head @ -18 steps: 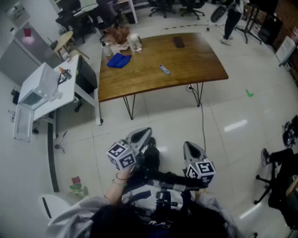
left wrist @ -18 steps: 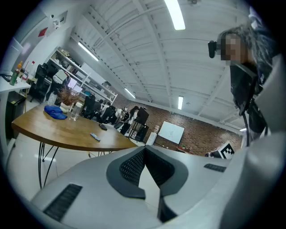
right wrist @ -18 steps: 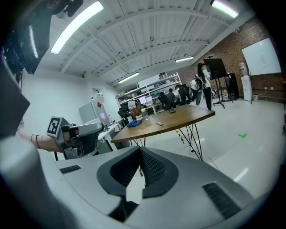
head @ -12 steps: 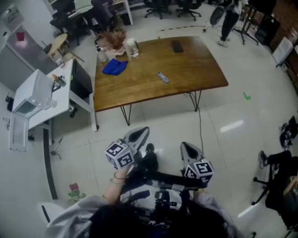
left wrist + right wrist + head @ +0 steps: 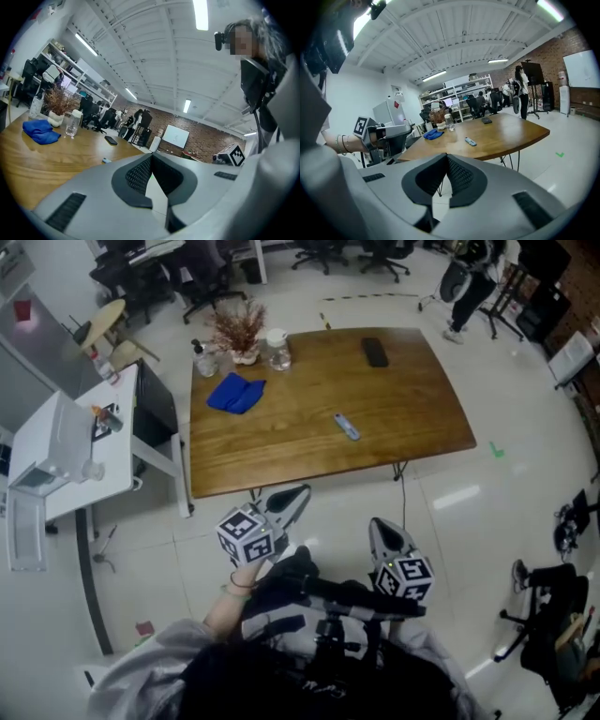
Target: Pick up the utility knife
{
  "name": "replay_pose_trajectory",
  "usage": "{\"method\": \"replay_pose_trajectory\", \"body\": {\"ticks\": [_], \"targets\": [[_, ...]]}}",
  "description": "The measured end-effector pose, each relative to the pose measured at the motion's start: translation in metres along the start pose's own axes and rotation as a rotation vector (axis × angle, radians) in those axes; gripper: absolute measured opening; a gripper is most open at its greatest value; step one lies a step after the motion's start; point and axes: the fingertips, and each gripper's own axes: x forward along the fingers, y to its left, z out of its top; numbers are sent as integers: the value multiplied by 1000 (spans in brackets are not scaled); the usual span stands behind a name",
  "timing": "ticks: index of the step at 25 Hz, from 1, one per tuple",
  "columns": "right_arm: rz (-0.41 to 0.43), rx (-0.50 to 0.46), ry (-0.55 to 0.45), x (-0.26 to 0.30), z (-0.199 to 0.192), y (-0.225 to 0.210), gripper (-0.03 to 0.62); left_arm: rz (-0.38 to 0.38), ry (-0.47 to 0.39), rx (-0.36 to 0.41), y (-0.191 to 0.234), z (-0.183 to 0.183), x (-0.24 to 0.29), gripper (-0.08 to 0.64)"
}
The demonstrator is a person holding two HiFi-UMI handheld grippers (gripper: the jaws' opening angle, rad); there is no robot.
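Head view: my left gripper (image 5: 300,492) sits at lower centre of the frame and my right gripper (image 5: 379,524) just to its right, both over the pale floor and short of the near edge of the wooden table (image 5: 281,451). The utility knife (image 5: 347,427) lies flat on the tabletop, right of centre, well apart from both grippers and with nothing touching it. A blue cloth (image 5: 234,393) lies toward the table's left side, with a glass jar (image 5: 277,350) and a vase of dried plants (image 5: 239,329) at the far left corner. A black phone (image 5: 375,352) lies near the far right edge.

Left gripper view: my left jaws are pressed together with nothing between them. The knife is a small bluish shape on the table, left of centre in the frame, just above the jaw housing. The cloth and jar stand at the far left.

Right gripper view: my right jaws are also together and empty. The knife lies on the tabletop just above centre of the frame, beyond the jaw tips. My left gripper shows at mid-left.
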Motion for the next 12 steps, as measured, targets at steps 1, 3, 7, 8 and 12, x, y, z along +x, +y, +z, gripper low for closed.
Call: {"method": "replay_pose_trajectory", "body": {"ticks": [1, 3, 7, 8, 12], "targets": [[-13, -2, 11, 11, 4, -4, 12, -4, -1, -10, 9, 2, 4, 5], [-37, 9, 38, 31, 10, -12, 12, -10, 5, -43, 22, 0, 10, 6], [-43, 10, 81, 66, 24, -31, 12, -23, 34, -97, 31, -11, 25, 5], [-38, -2, 88, 76, 30, -36, 12, -23, 39, -106, 33, -12, 29, 6], [15, -73, 131, 119, 46, -53, 12, 3, 38, -136, 45, -11, 45, 5]]}}
